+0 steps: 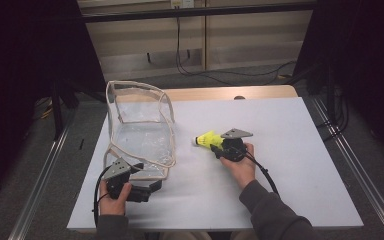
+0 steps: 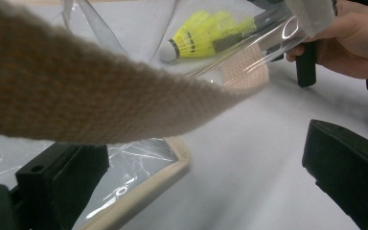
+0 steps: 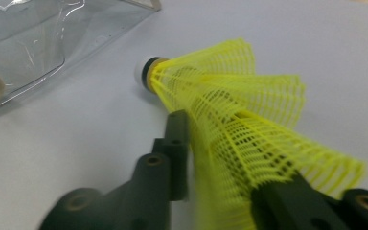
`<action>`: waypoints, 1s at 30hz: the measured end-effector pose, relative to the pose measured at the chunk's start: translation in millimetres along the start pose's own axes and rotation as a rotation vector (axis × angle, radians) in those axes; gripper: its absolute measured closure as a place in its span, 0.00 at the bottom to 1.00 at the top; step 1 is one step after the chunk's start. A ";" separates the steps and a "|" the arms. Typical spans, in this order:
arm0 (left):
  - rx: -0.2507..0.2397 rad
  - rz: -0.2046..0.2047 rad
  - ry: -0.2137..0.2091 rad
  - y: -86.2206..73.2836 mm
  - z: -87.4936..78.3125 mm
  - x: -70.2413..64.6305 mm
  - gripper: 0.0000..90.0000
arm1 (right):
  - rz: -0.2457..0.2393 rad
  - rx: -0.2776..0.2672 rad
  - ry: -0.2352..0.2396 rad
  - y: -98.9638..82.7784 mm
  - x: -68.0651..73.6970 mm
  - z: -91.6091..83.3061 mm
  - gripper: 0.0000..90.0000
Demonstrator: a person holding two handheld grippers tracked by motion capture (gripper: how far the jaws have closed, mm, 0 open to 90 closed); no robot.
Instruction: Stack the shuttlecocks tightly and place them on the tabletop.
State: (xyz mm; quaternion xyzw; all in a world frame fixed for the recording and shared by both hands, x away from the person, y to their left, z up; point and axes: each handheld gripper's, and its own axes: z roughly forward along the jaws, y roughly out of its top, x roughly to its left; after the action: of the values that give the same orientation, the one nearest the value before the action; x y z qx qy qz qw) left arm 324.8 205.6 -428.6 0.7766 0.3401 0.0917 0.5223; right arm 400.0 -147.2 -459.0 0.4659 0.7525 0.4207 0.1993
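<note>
A yellow mesh shuttlecock [image 1: 209, 139] [image 2: 201, 36] [image 3: 230, 110] with a white cork tip lies on its side at the middle of the white tabletop [image 1: 290, 170]. My right gripper [image 1: 219, 147] [image 3: 225, 158] is shut on its skirt, one jaw on each side of the squeezed mesh, and the tip points left toward the bag. A clear plastic bag [image 1: 140, 132] [image 3: 28, 43] with beige webbing trim [image 2: 76, 91] stands open at the left. My left gripper [image 1: 150, 176] [image 2: 201, 158] is open at the bag's near edge, with the bag's corner between its wide jaws.
The wooden table edge [image 1: 205, 93] shows beyond the white top. Cables [image 1: 195, 65] run on the floor behind. Metal rails [image 1: 350, 165] flank the table on both sides. Bare tabletop stretches to the right and front of the right hand [image 1: 242, 167].
</note>
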 end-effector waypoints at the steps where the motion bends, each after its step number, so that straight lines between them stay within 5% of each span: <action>1: -0.002 -0.001 0.000 -0.1 0.1 0.0 0.02 | -0.008 -0.003 0.002 0.6 -0.3 0.0 0.86; 30: -0.004 -0.001 0.000 -0.1 0.4 0.9 0.02 | -0.076 0.036 0.126 17.8 -4.2 -27.6 0.89</action>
State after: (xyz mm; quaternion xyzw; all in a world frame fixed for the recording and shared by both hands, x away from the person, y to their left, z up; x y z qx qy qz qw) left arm 325.6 205.9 -429.0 0.7753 0.3405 0.0921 0.5240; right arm 392.4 -159.4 -429.2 0.4131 0.7880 0.4278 0.1592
